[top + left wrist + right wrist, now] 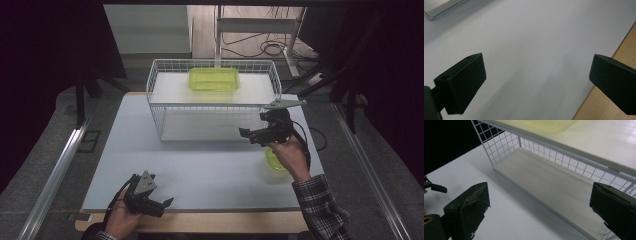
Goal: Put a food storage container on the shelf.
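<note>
— Where the table's (200, 175) pale grey-white top meets its bare wooden front edge, what sits nearest?

— The left claw (159, 206), held low at the near left corner, jaws spread wide with nothing between them. Its own view looks over that same grey top and a strip of the wood edge.

— And further in?

— A small yellow-green bowl (274, 161) rests on the table near the right side, partly hidden behind the person's right hand (289, 154), plaid sleeve behind it. That hand holds the right claw (246, 134) above the table, just in front of the white wire rack (159, 102); it too gapes wide and grips nothing.

— What's on the rack?

— A yellow-green tray (214, 79) lies on the upper shelf, toward the back middle. The lower shelf is a plain white board.

— And the room beyond?

— Dim. Grey floor, a metal rail (55, 175) along the left, cables (270, 47) on the floor behind, dark drapes either side.
</note>
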`<state>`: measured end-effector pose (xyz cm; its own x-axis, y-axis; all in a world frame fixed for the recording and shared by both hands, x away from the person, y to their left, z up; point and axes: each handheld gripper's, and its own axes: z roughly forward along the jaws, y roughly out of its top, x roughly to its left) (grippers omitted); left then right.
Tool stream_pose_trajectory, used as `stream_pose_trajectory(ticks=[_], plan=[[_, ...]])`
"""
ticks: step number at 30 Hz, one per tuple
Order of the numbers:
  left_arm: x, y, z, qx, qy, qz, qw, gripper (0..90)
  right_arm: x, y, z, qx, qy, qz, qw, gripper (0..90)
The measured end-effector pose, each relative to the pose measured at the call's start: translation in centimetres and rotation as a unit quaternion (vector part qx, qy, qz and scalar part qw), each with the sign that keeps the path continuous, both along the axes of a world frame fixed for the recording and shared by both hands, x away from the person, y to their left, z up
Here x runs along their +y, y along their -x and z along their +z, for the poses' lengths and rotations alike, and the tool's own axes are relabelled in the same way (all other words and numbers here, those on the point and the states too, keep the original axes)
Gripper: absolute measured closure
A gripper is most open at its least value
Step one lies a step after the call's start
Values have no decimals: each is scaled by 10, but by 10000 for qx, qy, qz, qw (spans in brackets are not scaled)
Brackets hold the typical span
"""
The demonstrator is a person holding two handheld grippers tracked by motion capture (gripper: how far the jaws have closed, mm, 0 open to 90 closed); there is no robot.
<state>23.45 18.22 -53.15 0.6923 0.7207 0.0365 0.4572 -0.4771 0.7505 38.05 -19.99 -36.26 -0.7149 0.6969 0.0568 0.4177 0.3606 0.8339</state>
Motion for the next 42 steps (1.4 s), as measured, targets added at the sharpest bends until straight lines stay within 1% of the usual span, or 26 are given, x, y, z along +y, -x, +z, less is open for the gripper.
stream_pose_trajectory(ticks=[2,5,6,7,8,9,10,13,15,16,17,25,26,27,28,29,32,33,35,37,38,39,41,42], plan=[[0,0,0,-12,-23,8,10000,7,-2,7,-6,-48,15,-14,10000,22],[1,0,1,-16,27,-2,10000,6,-4,14,-13,-54,51,-5,10000,21],[1,0,1,-16,27,-2,10000,7,-4,14,-13,-54,51,-5,10000,21],[1,1,1,-17,59,2,10000,7,-6,20,-19,-41,43,-9,10000,21],[2,1,2,-6,105,-2,9999,7,-7,22,-21,-33,36,-21,10000,21],[2,1,2,-6,105,-2,9999,7,-8,24,-23,-25,27,-29,10000,21],[2,1,2,10,163,16,9999,8,-8,26,-26,-27,17,-51,10000,21],[3,1,3,21,192,18,9998,8,-11,33,-34,-26,3,-79,10000,20],[3,1,3,19,191,16,9998,8,-11,38,-39,-27,27,-61,10000,15],[3,1,3,23,197,19,9998,8,-11,38,-39,-27,27,-61,10000,15],[3,1,3,22,190,22,9998,8,-12,42,-46,2,48,-73,10000,12],[2,1,3,36,145,18,9999,7,-16,55,-72,79,95,-94,9999,12],[2,1,3,36,145,18,9999,7,-16,55,-72,79,95,-94,9999,12],[2,1,3,42,161,25,9999,7,-16,58,-77,74,171,-71,9998,11],[1,2,3,29,105,0,9999,7,-16,60,-79,47,198,-78,9998,12],[1,2,2,18,94,-6,10000,7,-16,61,-82,19,205,-93,9997,12],[1,2,2,0,71,-39,10000,6,-15,64,-87,29,228,-75,9997,12],[1,2,2,-16,56,-56,10000,4,-13,67,-93,37,287,-39,9996,12],[0,2,2,-56,14,-84,9999,4,-12,69,-97,38,370,-10,9993,12],[0,2,2,-61,7,-86,9999,3,-11,70,-99,42,407,5,9992,12],[0,2,2,-64,-2,-85,9999,3,-10,71,-104,58,497,25,9987,12],[0,2,2,-64,-2,-85,9999,3,-10,71,-104,58,497,25,9987,12],[0,2,2,-68,4,-81,9999,3,-11,70,-113,116,636,2,9979,11],[0,2,2,-71,0,-78,9999,3,-12,70,-114,126,638,-20,9979,11]])
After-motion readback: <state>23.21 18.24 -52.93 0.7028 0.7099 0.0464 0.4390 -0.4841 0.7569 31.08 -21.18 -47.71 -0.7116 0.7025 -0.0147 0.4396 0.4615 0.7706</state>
